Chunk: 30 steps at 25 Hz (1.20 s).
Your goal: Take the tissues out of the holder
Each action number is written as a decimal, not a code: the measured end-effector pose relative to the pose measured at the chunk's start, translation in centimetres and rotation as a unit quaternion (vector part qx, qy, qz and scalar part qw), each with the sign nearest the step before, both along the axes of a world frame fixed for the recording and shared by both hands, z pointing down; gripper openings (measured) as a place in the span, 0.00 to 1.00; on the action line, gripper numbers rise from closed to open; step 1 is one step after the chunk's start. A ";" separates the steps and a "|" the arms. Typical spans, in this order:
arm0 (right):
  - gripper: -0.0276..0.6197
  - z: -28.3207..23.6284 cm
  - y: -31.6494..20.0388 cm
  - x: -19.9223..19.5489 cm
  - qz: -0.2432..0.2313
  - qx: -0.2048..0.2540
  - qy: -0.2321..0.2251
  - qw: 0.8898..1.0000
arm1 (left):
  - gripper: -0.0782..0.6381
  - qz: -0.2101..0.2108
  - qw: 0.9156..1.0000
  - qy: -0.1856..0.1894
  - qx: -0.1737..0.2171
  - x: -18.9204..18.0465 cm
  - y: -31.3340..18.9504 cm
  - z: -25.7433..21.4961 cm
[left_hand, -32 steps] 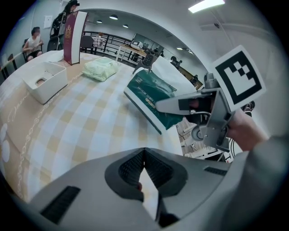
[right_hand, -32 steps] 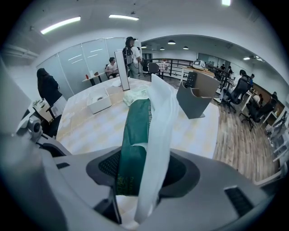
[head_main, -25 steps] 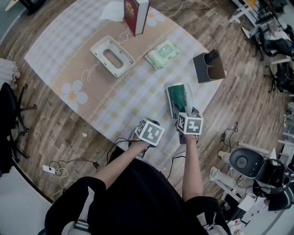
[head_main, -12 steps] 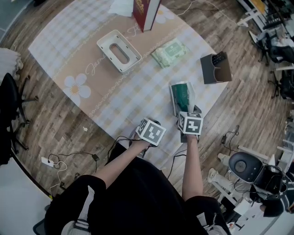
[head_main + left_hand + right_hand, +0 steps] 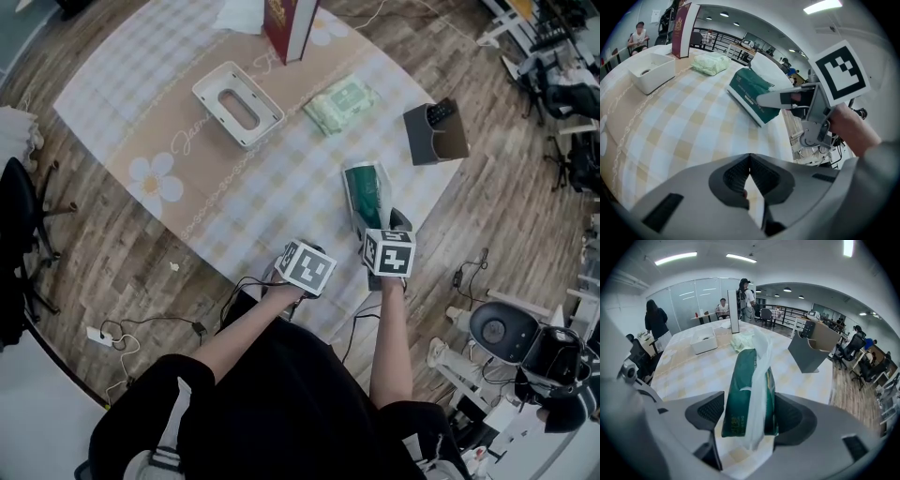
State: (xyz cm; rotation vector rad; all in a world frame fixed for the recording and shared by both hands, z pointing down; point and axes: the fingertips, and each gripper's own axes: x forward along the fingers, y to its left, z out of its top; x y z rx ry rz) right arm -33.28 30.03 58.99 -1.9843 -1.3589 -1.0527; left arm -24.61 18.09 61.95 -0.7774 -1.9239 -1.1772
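Your checked table [image 5: 202, 202] holds the soft green tissue pack [image 5: 367, 195] well apart from the white rectangular holder [image 5: 237, 103], so removal seems done; your right gripper [image 5: 749, 416] jaws, just opening, straddle the pack loosely, while your left gripper [image 5: 749, 171] jaws sit together, empty.

On the bench [image 5: 141, 112] we list: holder [image 5: 237, 105] far left, wipes pack [image 5: 343, 99] right of it, book [image 5: 289, 23] behind both, tissue pack [image 5: 367, 197] nearest us.

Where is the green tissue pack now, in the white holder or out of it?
Out. The green tissue pack rests on the tablecloth, apart from the white holder.
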 end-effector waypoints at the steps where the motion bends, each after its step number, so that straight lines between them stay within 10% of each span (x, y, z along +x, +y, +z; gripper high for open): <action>1: 0.55 -0.4 -0.1 -0.1 0.005 -0.004 0.002 1.000 | 0.12 0.001 1.000 0.001 -0.001 0.0 0.0 0.0; 14: 0.52 -3.6 -5.0 -1.3 0.070 -0.036 0.027 0.997 | 0.12 0.029 0.999 -0.001 -0.017 -0.3 -0.4 -0.7; 22: 0.10 -4.6 -8.2 -0.6 0.095 -0.047 0.039 0.994 | 0.12 0.049 0.998 0.000 -0.029 -0.5 -1.4 -1.2; 30: 0.06 -4.0 -12.2 1.9 0.098 -0.017 0.056 0.993 | 0.12 0.067 0.997 -0.001 -0.045 0.0 -2.7 -1.9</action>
